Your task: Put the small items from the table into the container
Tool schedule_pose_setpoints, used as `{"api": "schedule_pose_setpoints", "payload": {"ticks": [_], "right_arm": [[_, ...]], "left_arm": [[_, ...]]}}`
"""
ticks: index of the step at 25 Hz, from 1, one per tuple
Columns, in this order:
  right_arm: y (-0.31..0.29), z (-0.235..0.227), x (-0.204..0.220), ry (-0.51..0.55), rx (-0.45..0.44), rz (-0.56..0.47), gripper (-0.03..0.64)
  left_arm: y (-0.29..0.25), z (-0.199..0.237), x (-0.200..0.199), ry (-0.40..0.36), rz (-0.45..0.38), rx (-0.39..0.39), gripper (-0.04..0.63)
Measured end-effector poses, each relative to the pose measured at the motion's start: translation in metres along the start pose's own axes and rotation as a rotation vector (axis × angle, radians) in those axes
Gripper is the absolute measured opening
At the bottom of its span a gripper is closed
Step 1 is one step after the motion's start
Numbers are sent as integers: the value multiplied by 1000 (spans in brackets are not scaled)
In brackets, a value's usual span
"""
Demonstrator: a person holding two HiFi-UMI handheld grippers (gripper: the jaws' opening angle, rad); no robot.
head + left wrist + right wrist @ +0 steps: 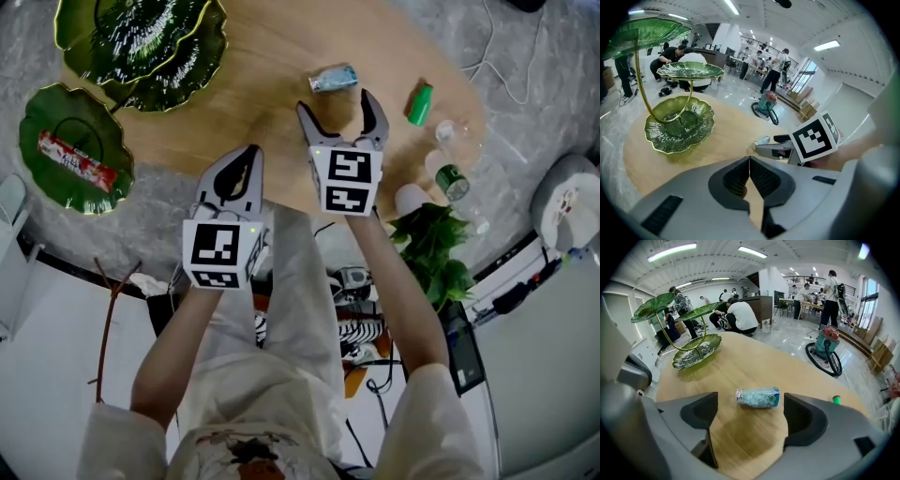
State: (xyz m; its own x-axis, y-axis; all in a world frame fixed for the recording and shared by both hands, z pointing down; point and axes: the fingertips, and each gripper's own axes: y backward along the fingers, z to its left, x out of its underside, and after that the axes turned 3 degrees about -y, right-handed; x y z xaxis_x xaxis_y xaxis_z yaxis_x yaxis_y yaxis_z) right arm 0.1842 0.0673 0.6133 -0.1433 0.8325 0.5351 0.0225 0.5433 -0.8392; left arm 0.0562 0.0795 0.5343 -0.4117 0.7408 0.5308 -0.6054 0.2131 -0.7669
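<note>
Straddle the blue bottle (758, 397) mid-body with the gaping right hand-held gripper (750, 404) poised just short of it; left hand-held gripper (749, 164) pinched shut, empty.

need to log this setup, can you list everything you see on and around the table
table: one, light wood
leaf dishes: three, green with gold rims, on a stand at the table's left
packet: one, red, on the leftmost dish
bottle: one, pale blue, lying mid-table
small bottle: one, green, near the table's right edge
plant: one, green, beside the table's near right edge
left gripper: one, grey, shut and empty
right gripper: one, grey, open and empty
</note>
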Motion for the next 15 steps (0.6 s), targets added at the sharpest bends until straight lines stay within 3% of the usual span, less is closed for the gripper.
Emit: {"api": "schedule_pose_setpoints", "payload": {"ticks": [15], "right_arm": [[-23, -13, 0, 40, 33, 0, 416]], "left_arm": [[-14, 0, -7, -4, -8, 7, 9]]}}
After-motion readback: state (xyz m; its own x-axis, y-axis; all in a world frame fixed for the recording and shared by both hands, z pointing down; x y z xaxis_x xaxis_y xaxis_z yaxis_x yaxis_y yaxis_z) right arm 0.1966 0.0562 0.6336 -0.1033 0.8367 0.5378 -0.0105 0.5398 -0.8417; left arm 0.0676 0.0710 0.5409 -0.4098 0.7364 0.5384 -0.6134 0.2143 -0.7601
